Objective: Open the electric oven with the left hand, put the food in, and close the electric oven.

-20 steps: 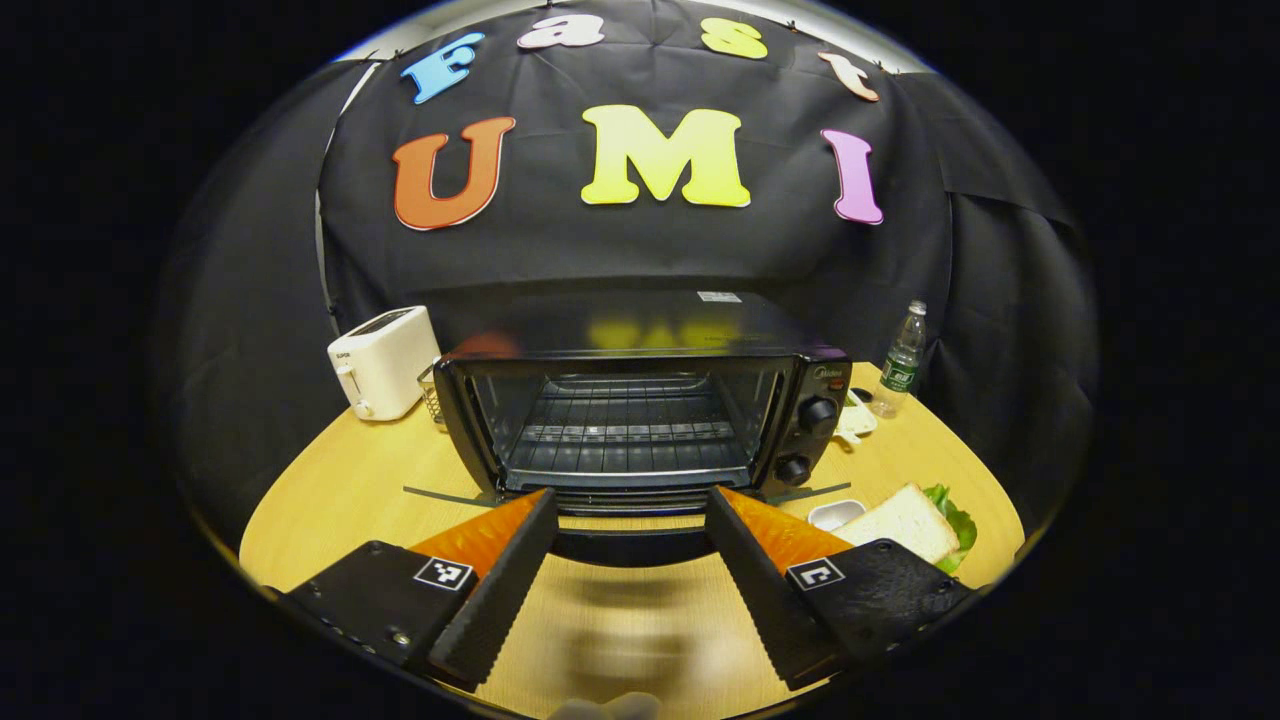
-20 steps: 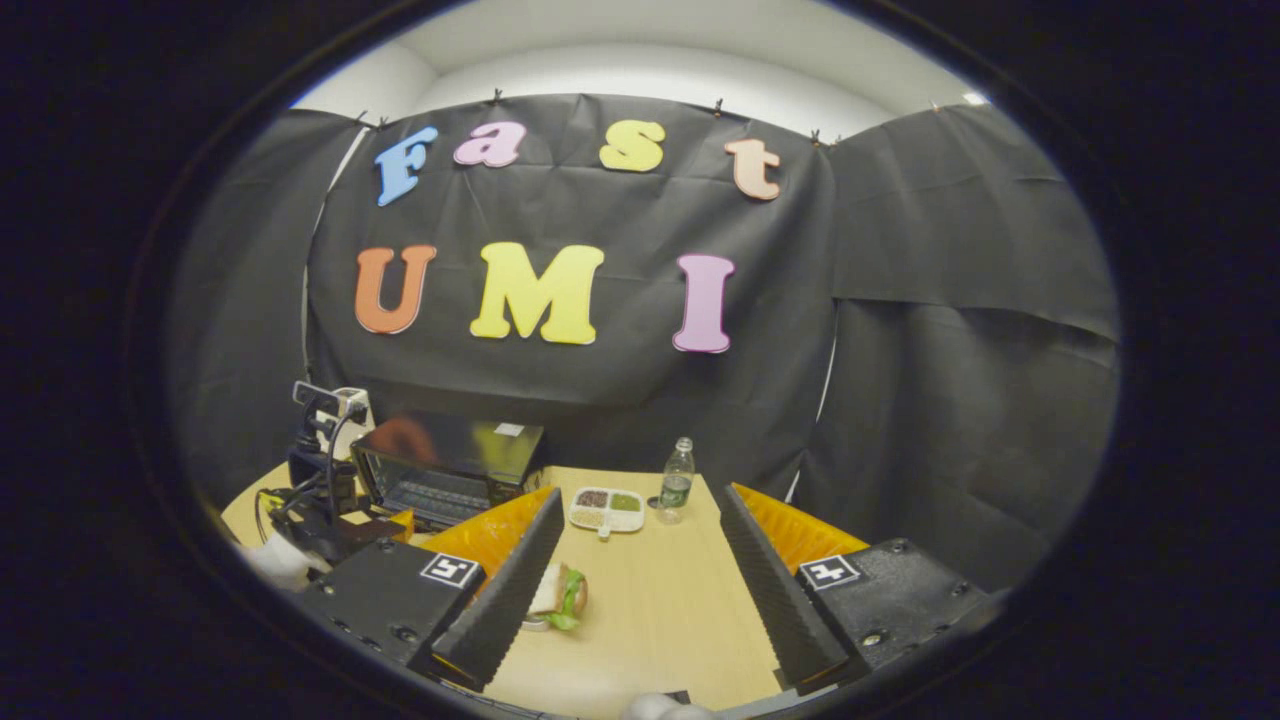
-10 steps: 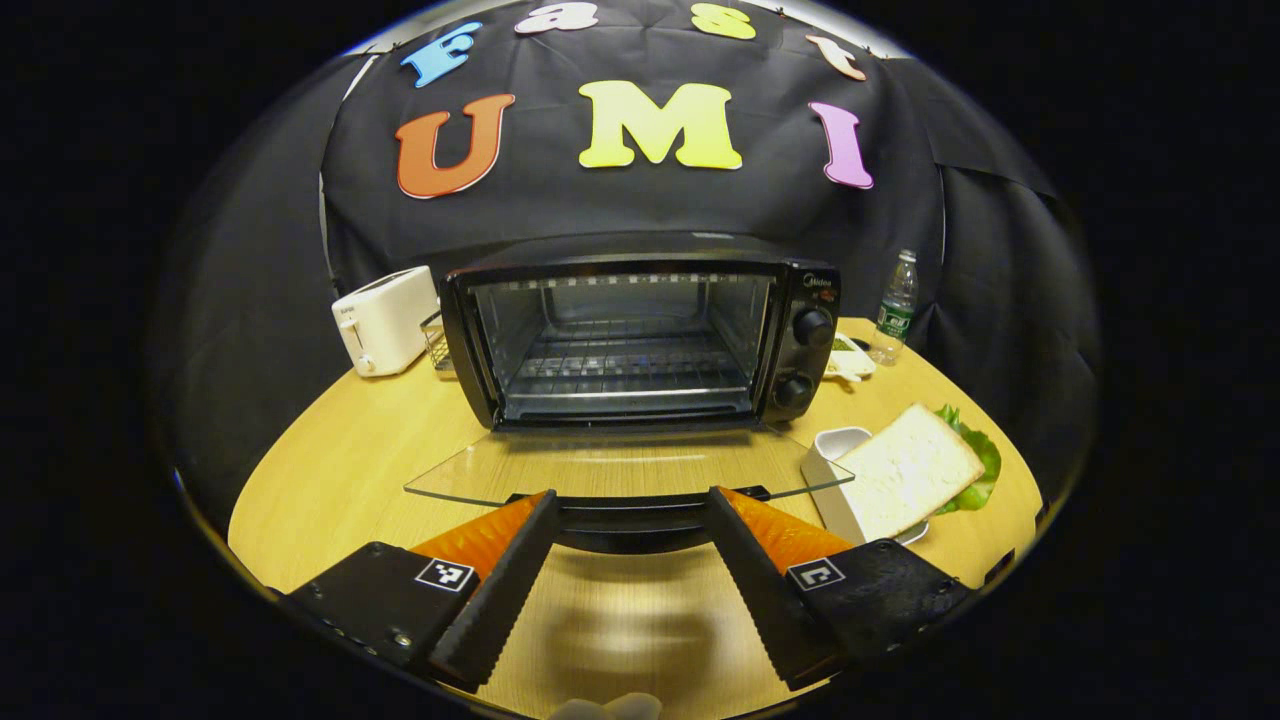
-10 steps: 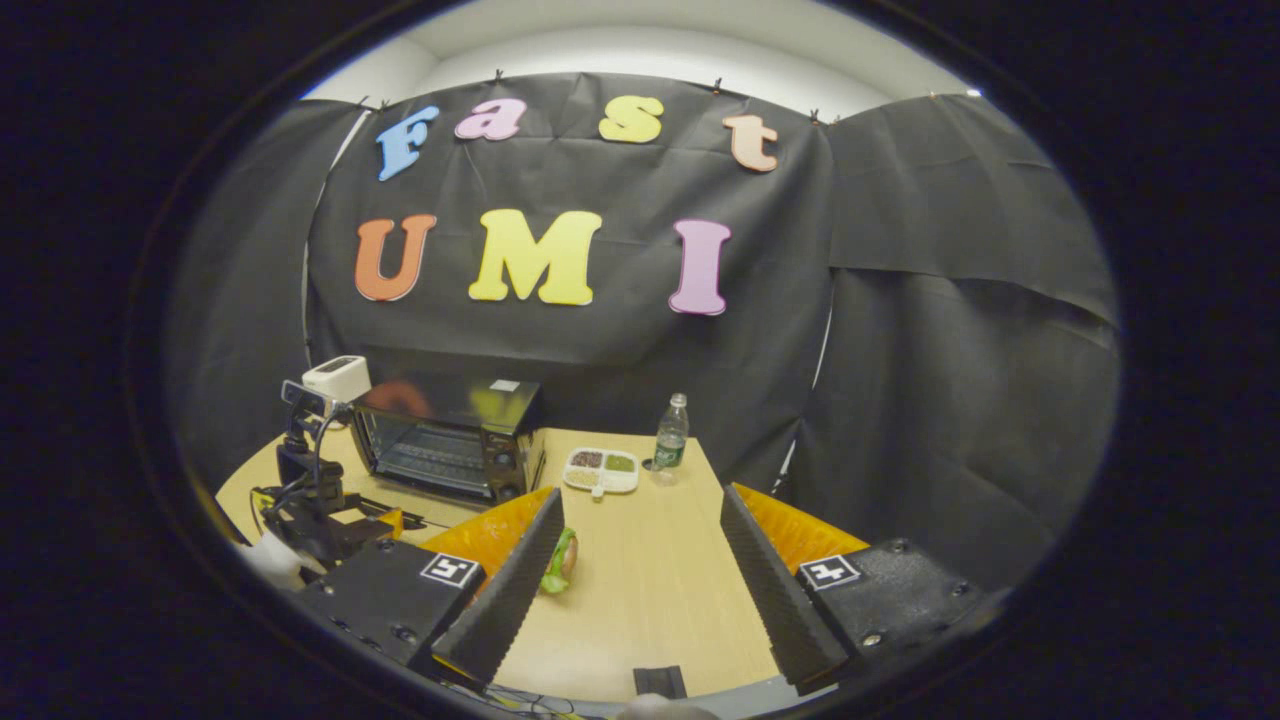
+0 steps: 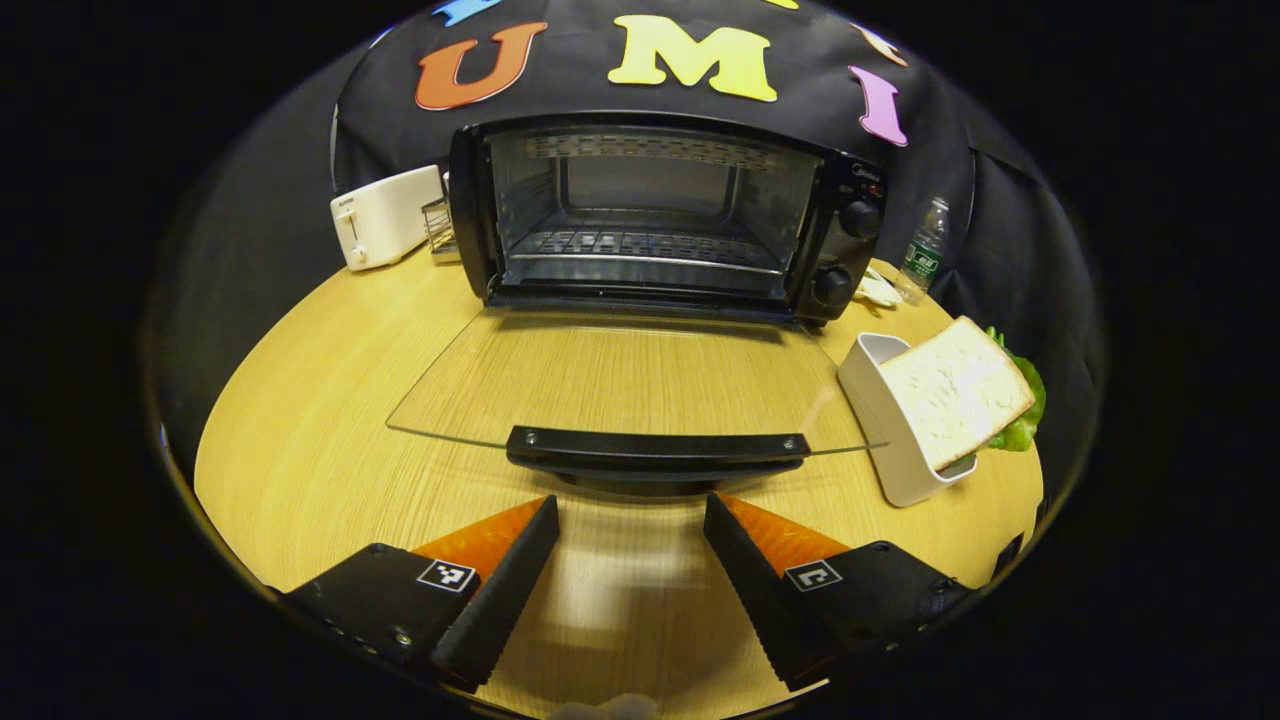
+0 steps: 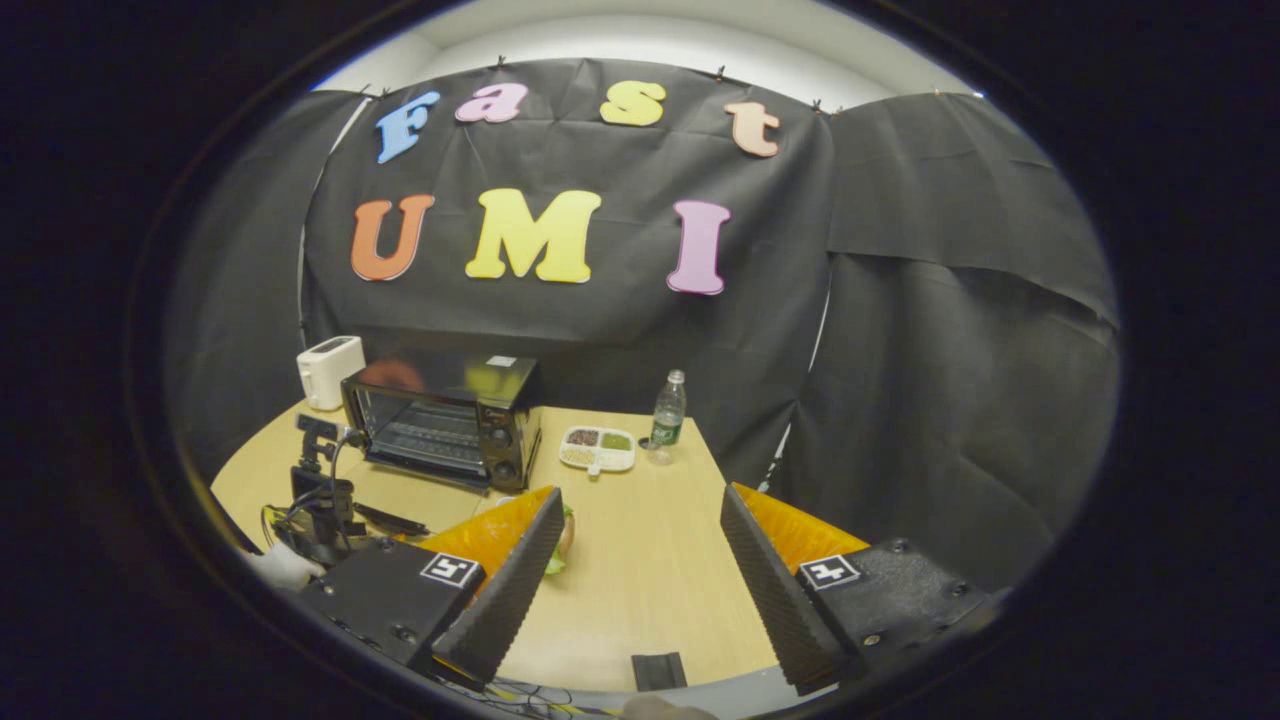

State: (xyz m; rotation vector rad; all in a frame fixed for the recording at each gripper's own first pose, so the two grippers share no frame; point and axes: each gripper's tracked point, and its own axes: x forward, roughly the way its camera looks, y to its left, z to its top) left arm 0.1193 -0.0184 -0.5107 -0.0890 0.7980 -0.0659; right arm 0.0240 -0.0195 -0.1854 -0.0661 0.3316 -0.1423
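With the glass door (image 5: 625, 385) lying flat across the middle of the left gripper view, the electric oven (image 5: 660, 215) gapes open at the top centre of the frame, its wire rack (image 5: 640, 245) bare and waiting. At the bottom of that view sits the left gripper (image 5: 630, 520), jaws spread wide and holding nothing, just short of the black door handle (image 5: 655, 452) and not touching it. Over at the right edge of the frame is the food, a sandwich (image 5: 960, 390) of white bread with green lettuce poking out behind it, propped in a white holder (image 5: 885, 420) on the wooden table (image 5: 330, 400), close beside the door's right corner. Switch to the right gripper view and the right gripper (image 6: 640, 560) at the bottom of the frame is spread open and empty too, with a sliver of the sandwich (image 6: 562, 540) peeking past its left finger, and the oven (image 6: 445, 420) off at centre left. So opening looks done; loading is next, by my reckoning. The danger? That holder stands so near the lowered door that a careless reach could knock it or tip the tilted sandwich off. A loose pinch on soft bread could shed the filling, and a low carry might clip the door's glass edge or the handle.
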